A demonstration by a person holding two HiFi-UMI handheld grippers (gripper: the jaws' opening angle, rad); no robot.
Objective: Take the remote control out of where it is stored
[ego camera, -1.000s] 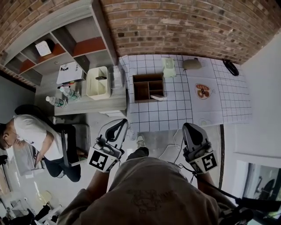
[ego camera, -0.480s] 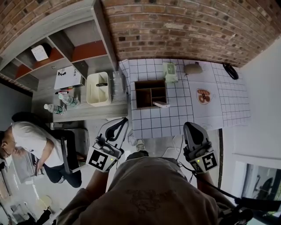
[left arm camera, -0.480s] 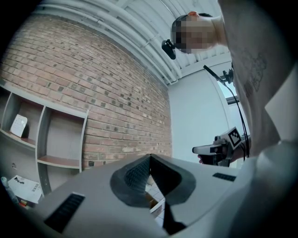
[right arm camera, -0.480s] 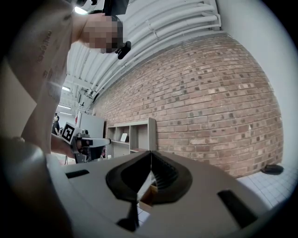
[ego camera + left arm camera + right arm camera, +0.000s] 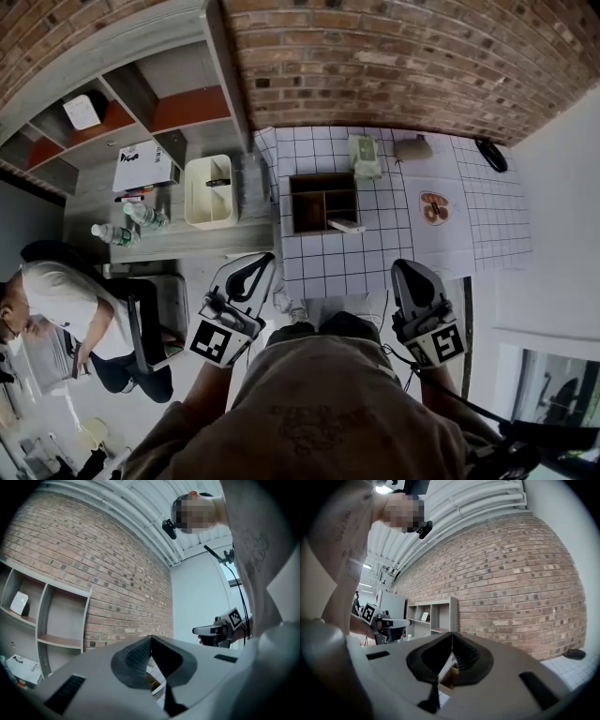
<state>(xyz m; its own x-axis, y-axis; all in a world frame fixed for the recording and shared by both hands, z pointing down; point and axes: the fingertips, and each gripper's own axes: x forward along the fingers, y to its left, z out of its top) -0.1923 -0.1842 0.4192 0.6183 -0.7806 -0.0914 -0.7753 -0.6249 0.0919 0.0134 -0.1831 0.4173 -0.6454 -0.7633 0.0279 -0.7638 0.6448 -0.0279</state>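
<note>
A brown wooden organizer box [image 5: 322,200] stands on the white tiled table [image 5: 375,262]. A flat white object [image 5: 345,225], possibly the remote control, lies at the box's front right compartment. My left gripper [image 5: 255,265] hangs over the floor short of the table's near edge. It is shut and empty, its tips meeting [image 5: 151,637]. My right gripper [image 5: 407,272] hovers at the table's near edge, also shut with nothing in it [image 5: 452,633]. Each gripper shows in the other's view, the right gripper [image 5: 220,630] and the left gripper [image 5: 386,623].
On the table's far side lie a green-white pack [image 5: 364,155], a grey item [image 5: 412,145], a black item [image 5: 491,155] and a small plate [image 5: 434,206]. A grey shelf unit [image 5: 178,103] holds a white bin [image 5: 210,190] and bottles [image 5: 117,234]. A person [image 5: 56,300] sits at the left.
The table and wooden box have slid slightly lower in the head view, so I stand a bit closer. Both grippers stay shut in the same places.
</note>
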